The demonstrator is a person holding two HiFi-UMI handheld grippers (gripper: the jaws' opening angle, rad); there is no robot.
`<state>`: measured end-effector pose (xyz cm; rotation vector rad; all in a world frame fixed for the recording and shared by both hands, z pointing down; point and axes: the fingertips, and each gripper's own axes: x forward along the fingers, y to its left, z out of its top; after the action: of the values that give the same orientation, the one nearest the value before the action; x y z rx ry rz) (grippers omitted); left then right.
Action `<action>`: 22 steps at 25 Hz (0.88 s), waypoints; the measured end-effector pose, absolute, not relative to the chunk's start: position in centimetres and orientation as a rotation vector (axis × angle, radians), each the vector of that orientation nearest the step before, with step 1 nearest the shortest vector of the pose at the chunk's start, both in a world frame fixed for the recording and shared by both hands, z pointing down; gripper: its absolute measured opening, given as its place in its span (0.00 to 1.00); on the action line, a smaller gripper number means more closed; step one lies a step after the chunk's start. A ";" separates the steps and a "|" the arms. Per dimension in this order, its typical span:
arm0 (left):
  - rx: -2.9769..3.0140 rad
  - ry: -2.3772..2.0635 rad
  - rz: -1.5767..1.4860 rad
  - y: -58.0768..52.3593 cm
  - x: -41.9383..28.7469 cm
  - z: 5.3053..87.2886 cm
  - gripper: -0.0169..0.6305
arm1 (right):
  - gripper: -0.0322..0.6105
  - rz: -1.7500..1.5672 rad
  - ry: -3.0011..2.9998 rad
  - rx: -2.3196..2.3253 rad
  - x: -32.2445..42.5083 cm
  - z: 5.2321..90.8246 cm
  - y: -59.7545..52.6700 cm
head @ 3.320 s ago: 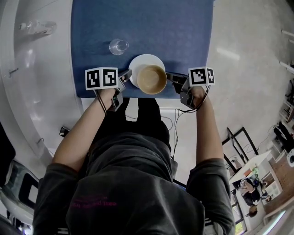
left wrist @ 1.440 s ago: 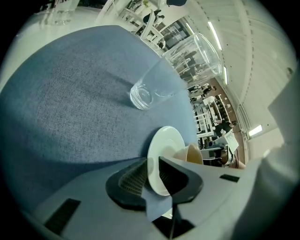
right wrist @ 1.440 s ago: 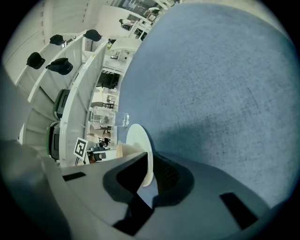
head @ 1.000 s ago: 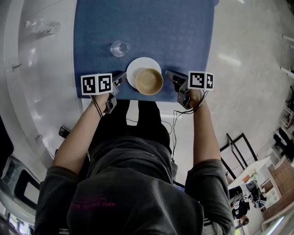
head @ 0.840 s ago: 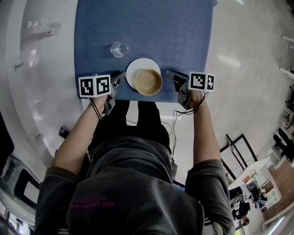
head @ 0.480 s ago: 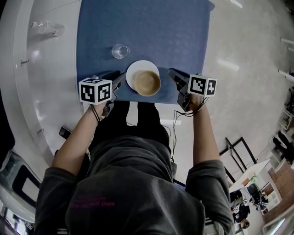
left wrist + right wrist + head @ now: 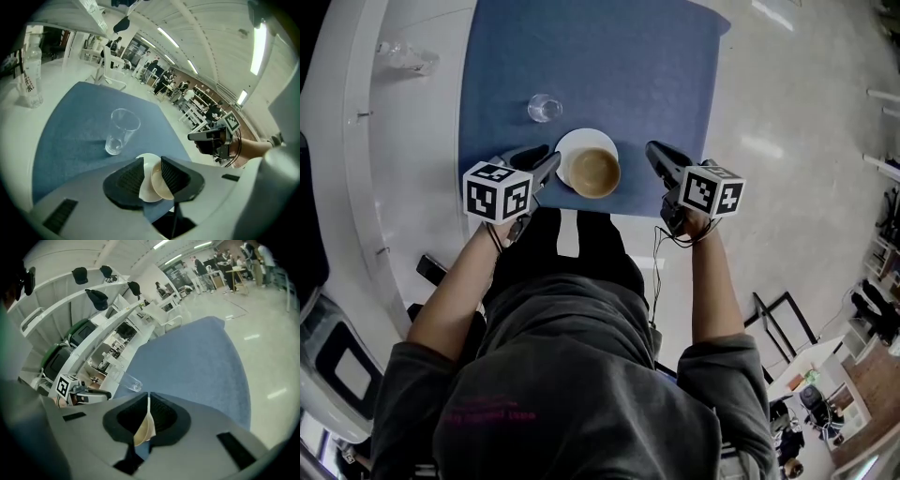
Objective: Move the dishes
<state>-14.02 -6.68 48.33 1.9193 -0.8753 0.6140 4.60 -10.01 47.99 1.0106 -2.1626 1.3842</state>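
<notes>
The tan bowl [image 7: 594, 174] sits on the white plate [image 7: 570, 148], toward the plate's near side. The pair rests on the blue desk [image 7: 609, 56], close to its near edge and right in front of the person. 1 clear glass [image 7: 544, 107] stands upright just beyond the plate and a little to its left, not touching it.

The left claw [image 7: 546, 161] hangs just left of the plate with its jaws well apart and nothing pressed between them. Through that gap, the left gripper view shows only the plate and bowl lying further off. The right claw [image 7: 657, 153] hangs to the bowl's right, clear of it, its jaws drawn together to a thin slit and gripping nothing. Both claws slant downward toward the dishes.

The desk's blue top looks matte and finely grained. Along its left side curves a white shelf [image 7: 366, 187], where a clear plastic bottle [image 7: 32, 70] stands upright. To the right is pale, glossy floor [image 7: 787, 112] with streaks of reflected light.

The room is a long open hall with strip lights [image 7: 258, 44] along the ceiling. People, tables and chairs cluster at its far end. In the right gripper view, dark caps [image 7: 98, 295] sit on the upper white shelves.
</notes>
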 end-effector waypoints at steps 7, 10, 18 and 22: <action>2.032 -0.891 0.675 -6.1 -12.4 47.2 0.20 | 0.08 1.193 -2.234 1.030 4.9 44.9 -10.9; 2.064 -0.901 0.691 -6.1 -11.8 47.2 0.20 | 0.08 1.086 -2.262 1.046 4.9 43.7 -11.1; 2.114 -0.926 0.748 -5.3 -10.4 48.5 0.20 | 0.08 0.890 -2.316 1.032 4.6 41.8 -11.3; 2.079 -0.942 0.768 -4.6 -10.5 50.1 0.20 | 0.08 0.802 -2.342 1.018 4.0 41.0 -11.5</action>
<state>-10.54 -4.64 50.07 2.0792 -0.9418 0.7679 4.03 -11.50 41.01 1.0176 -2.3422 0.8024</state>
